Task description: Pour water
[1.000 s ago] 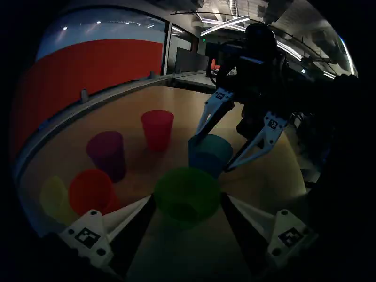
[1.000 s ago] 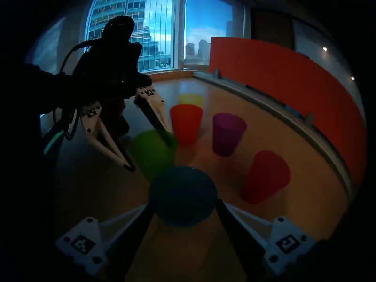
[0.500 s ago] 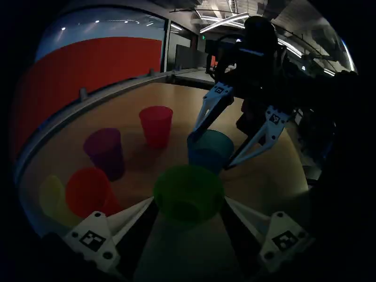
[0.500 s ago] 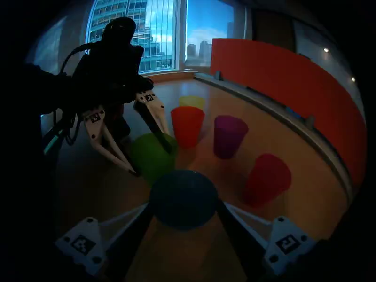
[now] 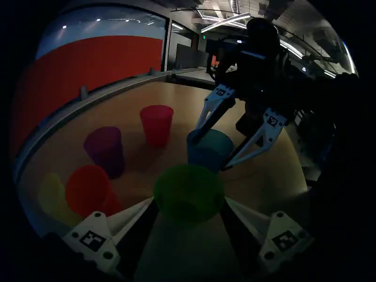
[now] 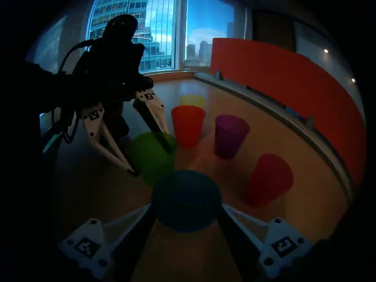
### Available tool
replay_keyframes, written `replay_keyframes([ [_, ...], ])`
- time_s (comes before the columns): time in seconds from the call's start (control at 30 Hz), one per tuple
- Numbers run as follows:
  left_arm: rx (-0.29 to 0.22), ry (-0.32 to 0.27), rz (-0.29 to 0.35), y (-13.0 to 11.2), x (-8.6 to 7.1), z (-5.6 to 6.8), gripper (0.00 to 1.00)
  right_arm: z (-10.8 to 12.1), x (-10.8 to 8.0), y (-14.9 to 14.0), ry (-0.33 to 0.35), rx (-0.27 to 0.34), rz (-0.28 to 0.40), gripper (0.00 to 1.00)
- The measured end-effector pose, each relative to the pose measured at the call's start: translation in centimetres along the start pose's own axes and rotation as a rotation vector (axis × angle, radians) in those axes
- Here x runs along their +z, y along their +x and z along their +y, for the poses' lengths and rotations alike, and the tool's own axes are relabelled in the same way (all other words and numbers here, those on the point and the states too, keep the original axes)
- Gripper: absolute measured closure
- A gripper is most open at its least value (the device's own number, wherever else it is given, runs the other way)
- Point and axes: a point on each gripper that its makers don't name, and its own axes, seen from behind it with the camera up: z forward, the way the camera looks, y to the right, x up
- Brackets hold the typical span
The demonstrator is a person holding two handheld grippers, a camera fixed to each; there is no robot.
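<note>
A green cup (image 5: 188, 185) sits between the fingers of my left gripper (image 5: 188, 203), which press on its two sides. Beyond it a teal cup (image 5: 209, 146) stands between the white fingers of my right gripper (image 5: 211, 152). In the right gripper view the teal cup (image 6: 186, 197) lies close up, with my right gripper (image 6: 186, 205) shut on it. Just past it is the green cup (image 6: 151, 155), held by my left gripper (image 6: 150, 161). The two cups stand close together on the wooden table (image 5: 263, 178). No water is visible in this dim light.
Several more cups stand on the table: red (image 5: 156, 124), purple (image 5: 104, 149), orange (image 5: 87, 190) and yellow (image 5: 51, 197). A red partition (image 6: 291, 75) runs along the table's far edge. A person's dark arm and hands (image 6: 103, 70) hold the left gripper.
Both grippers keep their hold. The teal cup sits slightly lower and larger in the right gripper view. The far right gripper has shifted a little in the left gripper view.
</note>
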Motion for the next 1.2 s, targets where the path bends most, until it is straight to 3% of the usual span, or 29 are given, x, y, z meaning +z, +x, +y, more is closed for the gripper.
replay_keyframes([
  [0.27,0.008,0.015,0.003,0.3,-0.5,-0.1,0.14,0.1,-0.4,0.3,-0.012,0.006,0.022,0.11],
  [0.5,-0.012,0.017,0.048,2.3,-1.9,0.1,0.14,0.0,-1.4,2.1,-0.025,0.004,0.063,0.11],
  [0.8,0.001,0.071,0.118,5.1,-4.9,-0.1,0.14,0.0,-3.2,5.0,-0.065,-0.003,0.128,0.11],
  [1.2,-0.008,0.162,0.219,8.0,-8.9,-1.1,0.14,0.2,-5.5,9.7,-0.121,0.010,0.275,0.11],
])
